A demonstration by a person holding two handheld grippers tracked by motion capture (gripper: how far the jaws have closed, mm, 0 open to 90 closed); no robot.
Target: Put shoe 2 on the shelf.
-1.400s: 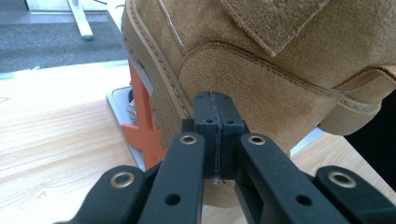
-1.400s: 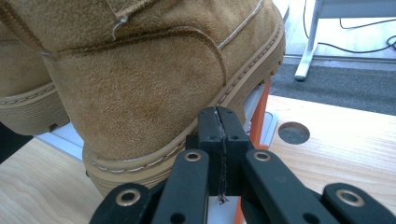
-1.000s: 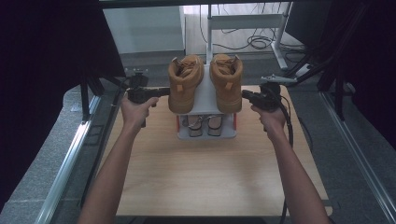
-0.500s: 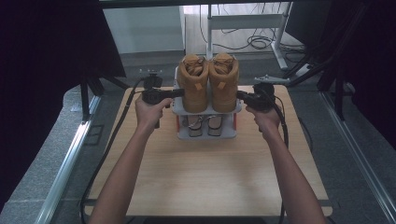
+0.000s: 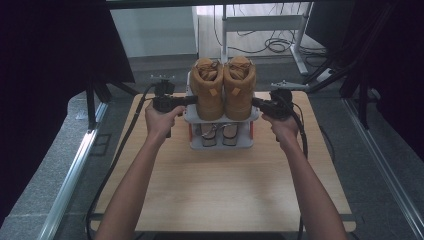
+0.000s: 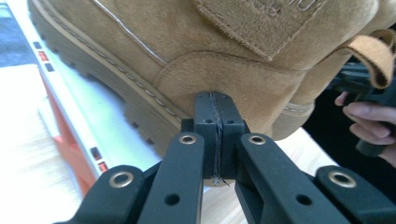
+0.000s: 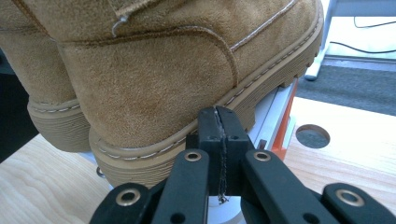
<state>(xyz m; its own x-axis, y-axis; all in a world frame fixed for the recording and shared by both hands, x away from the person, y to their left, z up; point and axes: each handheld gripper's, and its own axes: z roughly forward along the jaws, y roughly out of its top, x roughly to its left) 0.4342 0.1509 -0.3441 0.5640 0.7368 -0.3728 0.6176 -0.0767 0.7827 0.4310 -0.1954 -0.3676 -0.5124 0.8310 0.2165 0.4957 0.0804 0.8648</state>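
Observation:
Two tan suede boots, left one (image 5: 207, 87) and right one (image 5: 239, 87), stand side by side, touching, on the top shelf of a small grey shoe rack (image 5: 220, 144). My left gripper (image 5: 192, 100) is shut, its tip against the left boot's outer side. In the left gripper view the closed jaws of that gripper (image 6: 215, 100) touch the boot (image 6: 187, 42) just above the sole. My right gripper (image 5: 255, 102) is shut too, against the right boot. Up close the right gripper (image 7: 217, 116) meets the sole edge of its boot (image 7: 163, 70). Nothing sits between either pair of jaws.
A pair of sandals (image 5: 216, 134) lies on the rack's lower shelf. The rack stands at the far middle of a wooden table (image 5: 220, 200). A round hole (image 7: 313, 135) marks the tabletop beside the rack's orange post (image 7: 285, 121). Table legs and cables lie beyond.
The boots were splayed apart; they now stand together, parallel. Both grippers have moved inward toward each other, each pushing against its boot.

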